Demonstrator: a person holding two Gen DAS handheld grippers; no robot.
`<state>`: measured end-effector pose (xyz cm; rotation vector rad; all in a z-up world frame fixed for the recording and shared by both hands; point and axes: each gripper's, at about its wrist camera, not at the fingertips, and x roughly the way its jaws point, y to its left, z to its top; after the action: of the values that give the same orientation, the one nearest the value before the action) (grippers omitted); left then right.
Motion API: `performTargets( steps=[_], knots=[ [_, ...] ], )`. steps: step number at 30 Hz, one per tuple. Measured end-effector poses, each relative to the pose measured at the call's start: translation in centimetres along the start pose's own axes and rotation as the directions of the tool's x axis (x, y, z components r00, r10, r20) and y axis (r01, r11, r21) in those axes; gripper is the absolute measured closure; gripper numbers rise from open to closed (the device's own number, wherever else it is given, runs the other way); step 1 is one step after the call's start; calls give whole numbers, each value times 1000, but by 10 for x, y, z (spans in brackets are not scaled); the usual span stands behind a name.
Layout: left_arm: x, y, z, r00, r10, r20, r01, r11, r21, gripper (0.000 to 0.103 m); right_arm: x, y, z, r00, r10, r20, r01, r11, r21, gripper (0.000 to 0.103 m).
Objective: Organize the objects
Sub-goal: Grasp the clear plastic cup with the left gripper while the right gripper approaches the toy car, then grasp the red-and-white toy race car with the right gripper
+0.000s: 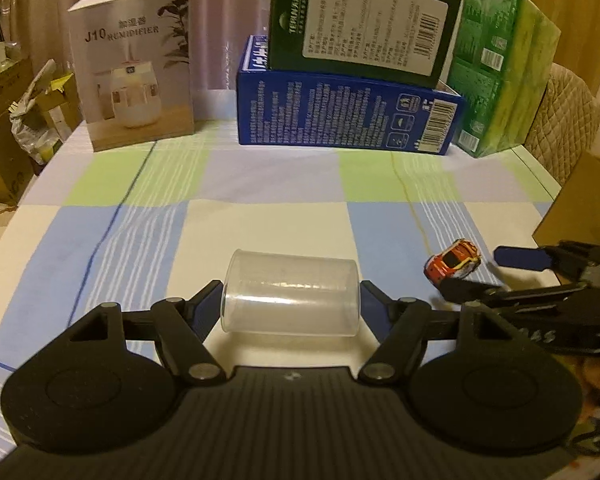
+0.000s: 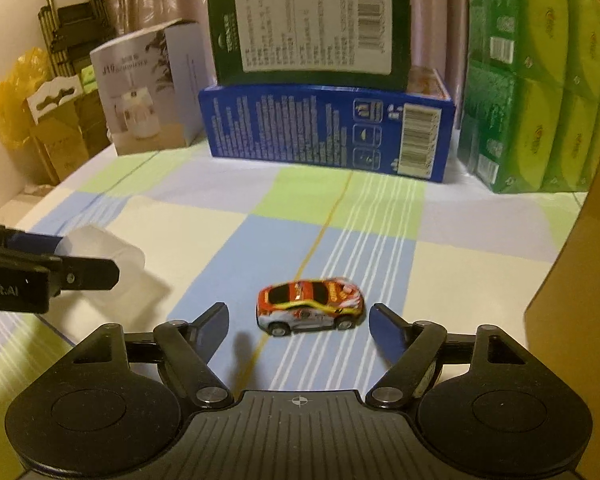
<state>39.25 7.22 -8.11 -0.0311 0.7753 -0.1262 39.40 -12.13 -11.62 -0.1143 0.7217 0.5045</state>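
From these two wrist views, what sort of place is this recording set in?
Probably a room in a home: a table with a checked cloth, a curtain behind it, and a quilted chair back. Retail boxes, including a humidifier box, line the table's far edge.

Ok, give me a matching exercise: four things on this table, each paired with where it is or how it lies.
1. clear cup
2. toy car
3. dark green box
4. humidifier box

a. upright at the far left
b. on its side between the left gripper's jaws
c. atop the blue box
d. between the right gripper's open jaws

Pairs: 1-b, 2-d, 3-c, 4-a
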Motion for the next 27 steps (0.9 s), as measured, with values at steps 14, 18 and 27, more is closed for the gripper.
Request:
performTargets(
  steps=[14, 18, 27],
  knots=[
    [0, -5, 2, 1000, -19, 1, 19, 999, -34, 34, 18, 0, -7, 997, -37, 67, 41, 998, -51, 29],
    [-1, -8, 2, 1000, -20, -1, 20, 999, -30, 34, 14, 7, -8, 998, -24, 53, 28, 997, -77, 39],
    [-11, -14, -1, 1000, -18, -1, 18, 1000, -18, 34, -15, 16, -18, 999, -42, 15, 43, 997, -63, 40]
  ],
)
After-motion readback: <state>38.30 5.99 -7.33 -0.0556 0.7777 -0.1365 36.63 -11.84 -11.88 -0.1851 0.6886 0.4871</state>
